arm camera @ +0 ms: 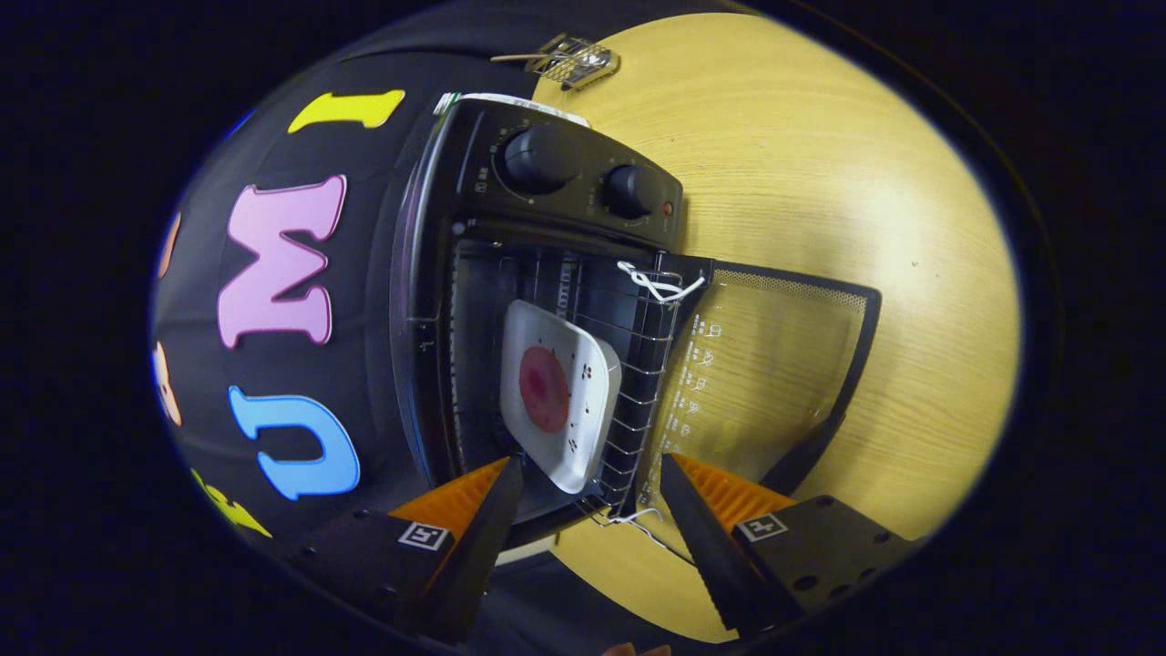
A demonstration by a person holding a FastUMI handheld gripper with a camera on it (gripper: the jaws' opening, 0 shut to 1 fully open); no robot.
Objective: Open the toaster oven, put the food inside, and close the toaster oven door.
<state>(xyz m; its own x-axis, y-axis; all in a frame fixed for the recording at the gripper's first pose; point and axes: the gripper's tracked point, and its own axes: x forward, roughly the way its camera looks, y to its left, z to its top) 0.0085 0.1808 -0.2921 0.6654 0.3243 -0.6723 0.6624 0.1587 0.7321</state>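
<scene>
Gripper: I have my tongs (590, 492) spread wide and gripping nothing.
Oven: the toaster oven (510, 273) stands on the round wooden table (820, 164), its glass door (765, 364) swung fully down.
Food: a round pinkish slice (544, 389) lies on a white square plate (556, 401), on the wire rack (638, 392) just ahead of my fingers.
Done: by my reading, opening and loading.
Left: the rack looks partly drawn out; push it in, then shut the door.
</scene>
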